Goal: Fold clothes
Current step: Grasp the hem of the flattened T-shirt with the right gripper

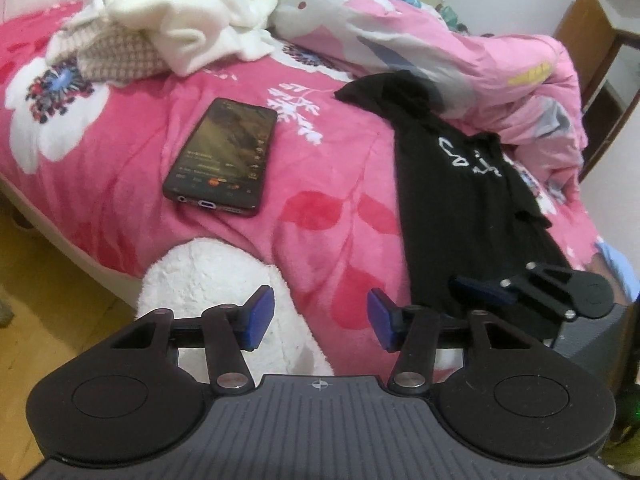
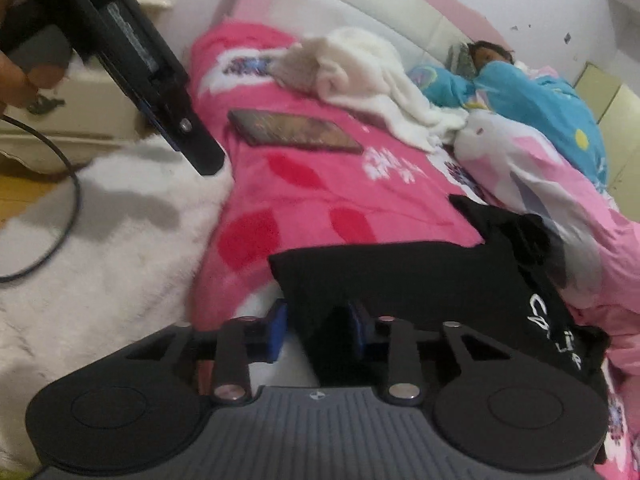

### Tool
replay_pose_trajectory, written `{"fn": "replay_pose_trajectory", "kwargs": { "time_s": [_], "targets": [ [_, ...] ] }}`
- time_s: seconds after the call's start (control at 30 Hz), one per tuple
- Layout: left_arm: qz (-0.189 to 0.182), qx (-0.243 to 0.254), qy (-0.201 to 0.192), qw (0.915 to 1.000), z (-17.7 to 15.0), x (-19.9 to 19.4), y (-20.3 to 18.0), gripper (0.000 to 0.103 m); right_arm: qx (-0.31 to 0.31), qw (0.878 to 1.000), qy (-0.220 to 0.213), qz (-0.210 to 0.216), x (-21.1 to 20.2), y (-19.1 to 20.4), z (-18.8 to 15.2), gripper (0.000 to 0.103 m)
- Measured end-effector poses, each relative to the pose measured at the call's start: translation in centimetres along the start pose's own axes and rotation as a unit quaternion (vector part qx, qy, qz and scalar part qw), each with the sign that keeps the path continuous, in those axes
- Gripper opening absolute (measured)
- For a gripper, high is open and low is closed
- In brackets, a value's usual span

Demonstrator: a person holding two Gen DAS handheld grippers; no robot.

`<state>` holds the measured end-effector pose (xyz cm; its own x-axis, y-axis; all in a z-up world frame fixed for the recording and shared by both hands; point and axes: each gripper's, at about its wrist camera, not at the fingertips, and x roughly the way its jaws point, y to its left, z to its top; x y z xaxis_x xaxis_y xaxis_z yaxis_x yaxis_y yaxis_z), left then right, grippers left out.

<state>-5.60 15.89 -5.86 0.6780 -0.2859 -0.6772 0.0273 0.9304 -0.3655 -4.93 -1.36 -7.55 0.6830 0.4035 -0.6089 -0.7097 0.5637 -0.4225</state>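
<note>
Through my right wrist camera alone, a sleeping person [image 2: 490, 54] appears; one phone [image 1: 222, 156], one black shirt [image 1: 440, 184]. Right hand-held gripper [image 2: 318, 330] grasps its hem; left hand-held gripper [image 1: 320, 322] released.

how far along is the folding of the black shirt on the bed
Barely begun. Nothing looks folded: the black shirt lies crumpled on the pink blanket. In hand: the right gripper has the shirt's near hem between its pads; the left gripper is open, holding nothing. All folds remain.
</note>
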Motion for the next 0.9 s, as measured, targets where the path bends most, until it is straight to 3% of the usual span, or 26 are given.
{"fn": "replay_pose_trajectory", "kwargs": {
  "time_s": [0.1,0.23,0.3,0.43,0.53,0.63,0.73,0.9],
  "targets": [
    [-0.013,0.003,0.005,0.9999,0.1,0.6,0.0,0.051,0.028,1.000,-0.003,-0.002,-0.4,-0.7,0.0,0.011],
    [-0.044,0.007,0.009,0.9990,0.0,1.1,-0.1,0.052,0.130,0.991,-0.022,0.014,-1.8,-3.6,-0.3,0.005],
    [-0.055,0.006,0.011,0.9984,-0.1,1.3,-0.3,0.055,0.217,0.975,-0.034,0.034,-2.4,-5.9,-1.2,0.005],
    [-0.061,0.013,0.014,0.9980,-0.4,1.7,-0.8,0.056,0.400,0.909,-0.067,0.093,-2.9,-10.3,-4.7,0.004],
    [-0.091,0.003,0.018,0.9957,-0.4,2.2,-0.9,0.056,0.510,0.844,-0.087,0.142,-2.5,-12.4,-7.5,0.004],
    [-0.142,-0.038,0.025,0.9889,-0.1,2.9,-0.6,0.056,0.591,0.775,-0.111,0.192,-1.8,-13.5,-9.8,0.004],
    [-0.196,-0.090,0.033,0.9759,0.5,4.1,-0.1,0.056,0.630,0.735,-0.124,0.218,-1.3,-13.8,-11.3,0.004],
    [-0.245,-0.140,0.048,0.9580,1.6,6.3,-0.3,0.056,0.684,0.668,-0.139,0.256,0.0,-14.0,-13.3,0.004]
  ]
}}
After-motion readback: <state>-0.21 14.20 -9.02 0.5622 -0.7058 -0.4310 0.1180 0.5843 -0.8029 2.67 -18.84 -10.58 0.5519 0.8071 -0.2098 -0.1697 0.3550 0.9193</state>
